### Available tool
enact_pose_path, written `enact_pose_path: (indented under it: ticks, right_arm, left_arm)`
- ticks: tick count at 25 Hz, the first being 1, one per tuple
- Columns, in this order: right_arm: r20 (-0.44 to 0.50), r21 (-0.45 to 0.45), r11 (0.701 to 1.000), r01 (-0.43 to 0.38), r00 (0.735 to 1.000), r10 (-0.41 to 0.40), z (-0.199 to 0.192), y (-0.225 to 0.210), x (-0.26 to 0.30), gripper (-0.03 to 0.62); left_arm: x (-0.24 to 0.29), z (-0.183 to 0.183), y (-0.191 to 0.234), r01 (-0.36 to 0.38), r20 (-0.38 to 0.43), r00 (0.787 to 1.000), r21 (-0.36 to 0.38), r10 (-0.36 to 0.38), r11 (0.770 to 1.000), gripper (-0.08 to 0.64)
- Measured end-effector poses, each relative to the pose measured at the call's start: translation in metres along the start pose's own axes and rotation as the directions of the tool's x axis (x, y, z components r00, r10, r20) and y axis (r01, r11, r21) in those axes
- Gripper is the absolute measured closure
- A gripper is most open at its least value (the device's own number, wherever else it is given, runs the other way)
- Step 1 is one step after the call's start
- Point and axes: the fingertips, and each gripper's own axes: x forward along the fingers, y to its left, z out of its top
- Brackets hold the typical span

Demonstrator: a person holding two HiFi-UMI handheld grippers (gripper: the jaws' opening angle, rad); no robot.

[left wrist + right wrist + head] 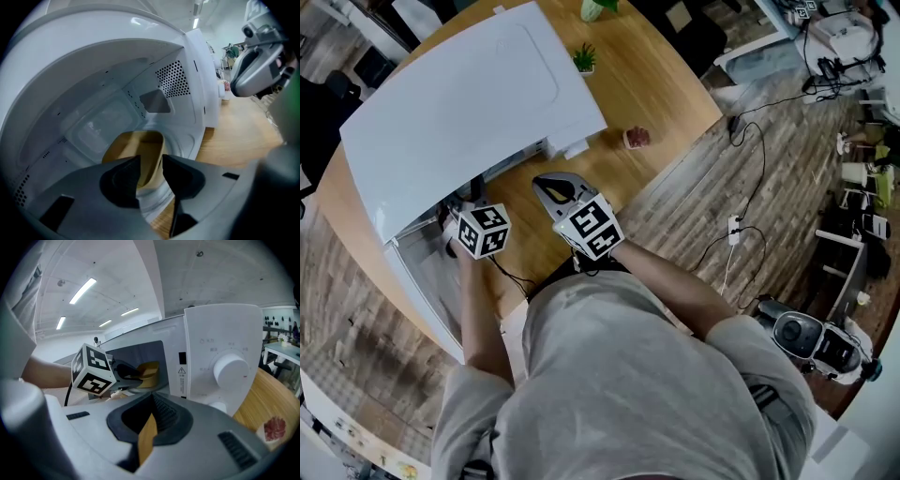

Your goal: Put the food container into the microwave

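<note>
Loading container (pixel 136 150) into microwave (pixel 187 93).
Left hand-held gripper (pixel 151 164) open, jaws astride container rim; container sits on cavity floor. Right hand-held gripper (pixel 151 404) closed, empty, outside above bench (pixel 647 84).

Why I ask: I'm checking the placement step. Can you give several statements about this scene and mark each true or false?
1. The microwave has its door open. True.
2. The food container sits outside, beside the microwave. False: the food container is inside the cavity.
3. The left gripper is open, its jaws on either side of the container's wall. True.
4. The right gripper is wide open. False: the right gripper is shut.
5. A small potted plant stands on the table. True.
</note>
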Motion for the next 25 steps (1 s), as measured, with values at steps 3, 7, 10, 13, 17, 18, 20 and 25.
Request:
enact_pose_path:
  ticks: [3,7,10,13,17,18,20,25]
  right_arm:
    - [-0.001,0.006,1.000,0.000,1.000,0.000,-0.002,0.001,0.000,0.588]
    - [0.001,-0.002,1.000,-0.001,1.000,0.001,-0.001,0.004,0.000,0.588]
    - [-0.006,-0.010,1.000,-0.008,1.000,0.008,-0.001,0.005,-0.001,0.588]
    - [-0.006,-0.017,1.000,-0.015,1.000,0.015,0.001,0.007,-0.002,0.588]
    - [0.003,-0.020,0.999,-0.029,1.000,0.029,0.002,0.009,-0.005,0.588]
    - [0.004,-0.022,0.999,-0.033,0.999,0.033,0.003,0.009,-0.006,0.588]
    - [0.002,-0.024,0.999,-0.040,0.999,0.040,0.001,0.009,-0.008,0.588]
    - [0.006,-0.030,0.998,-0.062,0.998,0.062,0.003,0.011,-0.015,0.588]
  left_arm:
    - [0.004,0.000,0.002,-0.002,0.009,1.000,-0.005,0.002,1.000,0.399]
    - [0.006,-0.001,0.006,-0.015,0.017,1.000,-0.019,0.016,1.000,0.393]
    - [0.003,0.001,0.006,-0.019,0.024,1.000,-0.042,0.020,0.999,0.391]
    - [-0.003,0.003,0.006,-0.020,0.032,0.999,-0.061,0.022,0.998,0.388]
    - [-0.015,0.006,0.005,-0.026,0.038,0.999,-0.072,0.028,0.997,0.385]
    - [-0.019,0.007,0.005,-0.029,0.040,0.999,-0.080,0.032,0.996,0.386]
    - [-0.026,0.007,0.004,-0.034,0.043,0.998,-0.102,0.039,0.994,0.387]
    - [-0.046,0.011,-0.007,-0.021,0.055,0.998,-0.176,0.031,0.984,0.387]
